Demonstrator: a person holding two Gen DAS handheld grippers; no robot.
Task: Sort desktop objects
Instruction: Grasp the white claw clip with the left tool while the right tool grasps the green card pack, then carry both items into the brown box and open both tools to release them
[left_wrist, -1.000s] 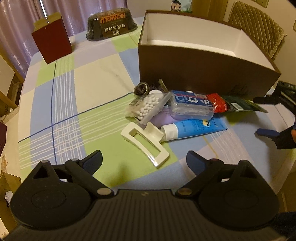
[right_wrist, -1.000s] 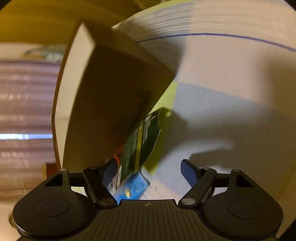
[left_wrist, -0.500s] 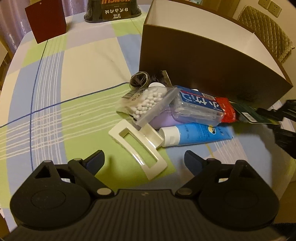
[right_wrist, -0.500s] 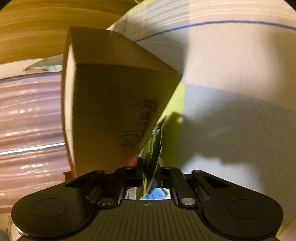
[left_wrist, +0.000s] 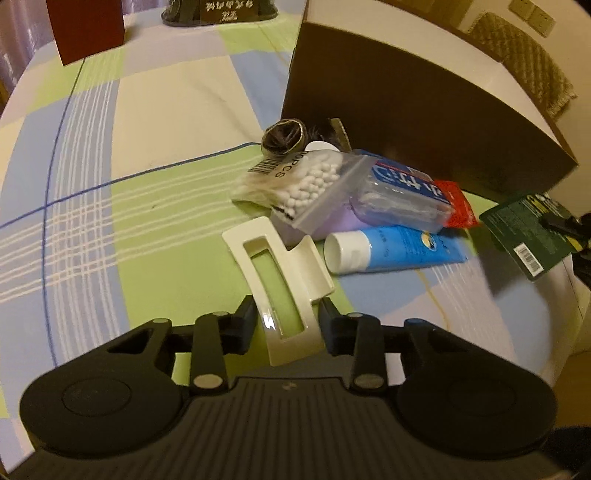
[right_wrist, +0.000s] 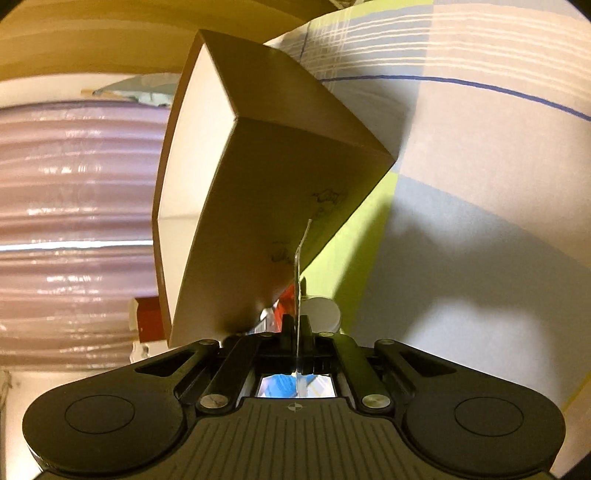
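In the left wrist view, my left gripper (left_wrist: 286, 314) is shut on the near end of a cream hair claw clip (left_wrist: 284, 273) that lies on the checked tablecloth. Behind the clip lies a pile: a bag of cotton swabs (left_wrist: 306, 181), a clear blue-labelled case (left_wrist: 406, 195), a blue tube (left_wrist: 399, 249) and a dark hair tie (left_wrist: 284, 138). At the right edge, my right gripper (left_wrist: 569, 227) holds a dark green packet (left_wrist: 524, 229) above the table. The right wrist view shows the right gripper (right_wrist: 297, 325) shut on that packet, seen edge-on (right_wrist: 298, 266), before the brown box (right_wrist: 280, 199).
The open brown cardboard box (left_wrist: 406, 110) stands just behind the pile. A dark red box (left_wrist: 86, 27) and a black container (left_wrist: 221, 11) sit at the table's far side. A quilted chair back (left_wrist: 524, 62) is behind the box. The table edge (left_wrist: 569, 332) curves at the right.
My left gripper moved forward and shut on the clip's near end. My right gripper shut on the green packet and lifted it away from the box's foot.
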